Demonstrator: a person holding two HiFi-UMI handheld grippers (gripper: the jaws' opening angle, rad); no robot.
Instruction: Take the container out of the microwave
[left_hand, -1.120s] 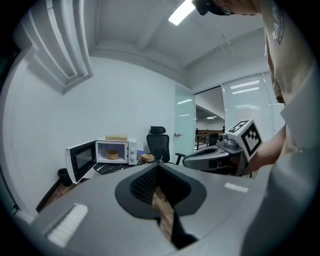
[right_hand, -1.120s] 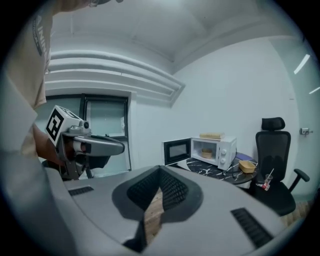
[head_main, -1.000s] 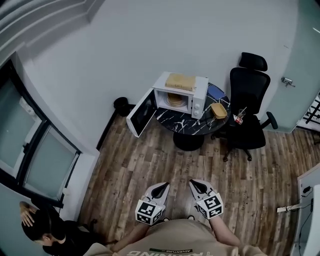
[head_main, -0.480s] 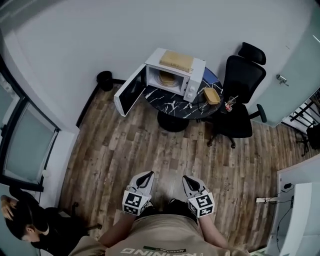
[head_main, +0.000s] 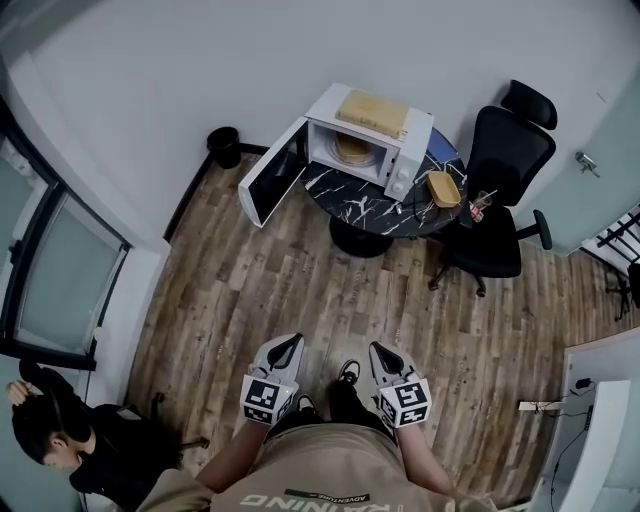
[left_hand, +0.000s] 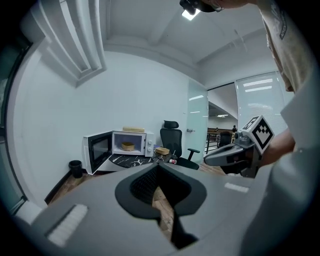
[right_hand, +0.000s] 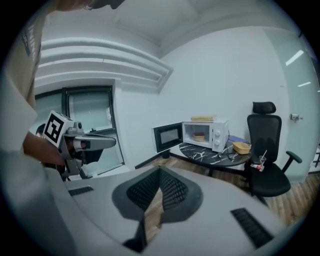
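Observation:
A white microwave (head_main: 395, 150) stands on a round black marble table (head_main: 350, 200) across the room, its door (head_main: 270, 175) swung open to the left. A tan container (head_main: 352, 148) sits inside it, also seen in the left gripper view (left_hand: 128, 146) and the right gripper view (right_hand: 199, 137). My left gripper (head_main: 288, 344) and right gripper (head_main: 381, 352) are held close to my body over the wood floor, far from the table. Both have their jaws together with nothing in them. Each camera also shows the other hand's gripper: the right gripper (left_hand: 235, 152), the left gripper (right_hand: 87, 142).
A second tan container (head_main: 442, 188) lies on the table's right side beside cables. A flat tan box (head_main: 372, 112) rests on the microwave. A black office chair (head_main: 505, 190) stands right of the table, a black bin (head_main: 225, 145) by the wall, and a person (head_main: 45, 440) sits lower left.
The head view has shifted as I walk, and a shoe now shows between the grippers. Both grippers stay shut and low in front of me.

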